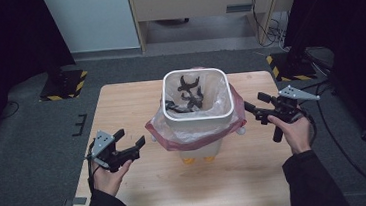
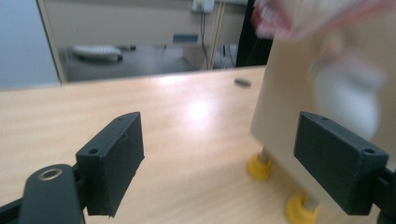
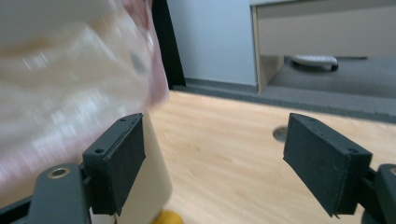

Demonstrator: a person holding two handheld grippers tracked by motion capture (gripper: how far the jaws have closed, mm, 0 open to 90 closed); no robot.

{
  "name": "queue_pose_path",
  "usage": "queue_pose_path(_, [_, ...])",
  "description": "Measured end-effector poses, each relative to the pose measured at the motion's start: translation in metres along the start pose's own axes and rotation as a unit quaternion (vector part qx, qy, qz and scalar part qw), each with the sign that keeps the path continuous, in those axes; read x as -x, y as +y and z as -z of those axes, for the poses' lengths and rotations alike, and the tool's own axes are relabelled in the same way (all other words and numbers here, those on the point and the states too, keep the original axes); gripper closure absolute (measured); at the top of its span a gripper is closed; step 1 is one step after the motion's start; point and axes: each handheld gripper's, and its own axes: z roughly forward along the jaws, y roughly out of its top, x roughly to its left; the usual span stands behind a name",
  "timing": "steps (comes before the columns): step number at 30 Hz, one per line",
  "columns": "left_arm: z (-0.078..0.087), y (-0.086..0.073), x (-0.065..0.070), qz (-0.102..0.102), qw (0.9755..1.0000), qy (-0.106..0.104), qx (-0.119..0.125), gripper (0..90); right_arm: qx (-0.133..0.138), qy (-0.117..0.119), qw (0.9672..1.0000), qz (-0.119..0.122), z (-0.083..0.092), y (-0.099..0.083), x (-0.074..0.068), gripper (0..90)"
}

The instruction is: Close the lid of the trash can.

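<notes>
Bin: small cream-white plastic waste bin [image 1: 200, 124] with rounded-square mouth, standing mid-table on yellow feet [image 2: 259, 167], lined with a thin translucent plastic bag with pink edge [image 1: 166, 134]. Bag is folded out over the rim and hangs loose down the sides. Dark scraps sit inside the bin.

Left gripper [image 1: 127, 145]: jaws wide apart, nothing between them, low beside the bin's left side, clear of it. In the left gripper view the bin wall and feet sit just ahead of one pad [image 2: 341, 161].

Right gripper [image 1: 253, 108]: jaws also spread wide, empty, near the right side by the bag overhang. In the right gripper view the bag and bin wall are close behind one pad [image 3: 119, 161]; can't tell if it brushes.

Handling, my read: bin is light, stiff-walled, likely slides or tips on those small feet if pushed from one side. Bag film is soft, slippery, tears easily. Pinch the pink hem where it bunches at the overhang, both sides together, and pull evenly. Gripping the smooth wall would likely slip.

Light wooden table [image 1: 121, 103] is otherwise bare around it.
</notes>
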Motion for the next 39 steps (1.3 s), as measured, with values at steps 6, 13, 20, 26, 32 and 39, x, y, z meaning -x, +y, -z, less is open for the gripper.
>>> queue_pose_path(6, [-0.008,-0.021,-0.008,0.004,0.9988,0.006,-0.048,13.3,-0.028,-0.008,0.9995,-0.008,0.000,-0.024,0.008,19.5])
queue_pose_path(13, [-0.019,-0.038,-0.016,0.002,0.9942,0.010,-0.107,10.5,-0.062,-0.015,0.9979,-0.010,-0.001,-0.052,0.016,18.4])
queue_pose_path(20, [-0.023,-0.054,-0.031,-0.016,0.9862,0.030,-0.162,9.6,-0.121,-0.029,0.9922,0.001,-0.001,-0.079,0.027,15.7])
queue_pose_path(26, [-0.024,-0.066,-0.047,-0.018,0.9768,0.055,-0.206,9.6,-0.173,-0.049,0.9837,0.009,0.002,-0.098,0.040,14.4])
queue_pose_path(32, [-0.030,-0.073,-0.054,-0.024,0.9702,0.063,-0.233,8.8,-0.221,-0.073,0.9722,0.026,0.005,-0.114,0.052,13.6])
queue_pose_path(39, [-0.033,-0.078,-0.059,-0.027,0.9660,0.071,-0.247,7.3,-0.262,-0.092,0.9595,0.046,0.006,-0.128,0.064,10.8])
